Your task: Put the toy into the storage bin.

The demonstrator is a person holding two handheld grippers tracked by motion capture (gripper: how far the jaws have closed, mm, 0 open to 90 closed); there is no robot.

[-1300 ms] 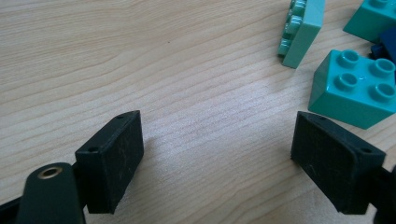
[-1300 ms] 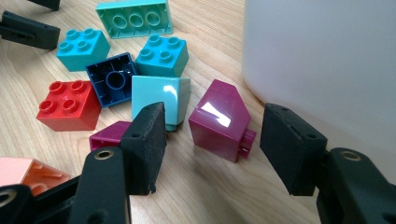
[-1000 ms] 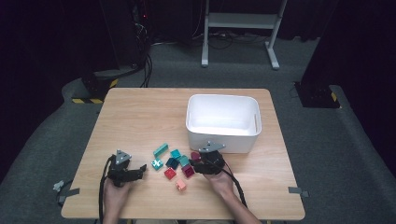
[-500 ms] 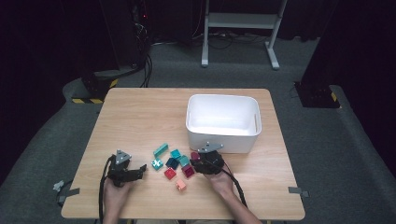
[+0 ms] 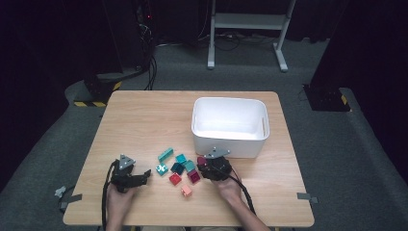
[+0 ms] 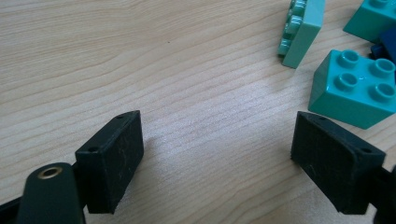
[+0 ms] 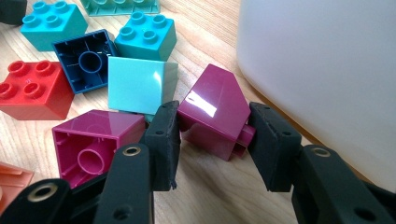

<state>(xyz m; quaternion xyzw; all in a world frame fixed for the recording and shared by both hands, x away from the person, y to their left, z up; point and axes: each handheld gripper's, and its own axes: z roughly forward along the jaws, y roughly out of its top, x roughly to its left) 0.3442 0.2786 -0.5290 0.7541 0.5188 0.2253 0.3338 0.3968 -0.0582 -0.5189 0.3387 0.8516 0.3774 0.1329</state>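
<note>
The right gripper (image 7: 212, 140) has been closing on a magenta brick (image 7: 215, 116) — seemingly pinched — near the table's (image 5: 144, 120) front edge; the left gripper (image 6: 217, 158) stands spread.

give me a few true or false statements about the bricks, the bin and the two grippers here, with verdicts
1. The right gripper has a magenta brick between its jaws. True; the jaws have just been closing and both pads touch it.
2. The left gripper grips a teal brick. False; its jaws stand open over bare table, the teal brick off to one side.
3. The white bin has bricks piled inside. False; its inside looks empty.
4. A red brick lies studs up on the table. True.
5. The dark blue brick lies studs up. False; its hollow underside faces the camera.
</note>
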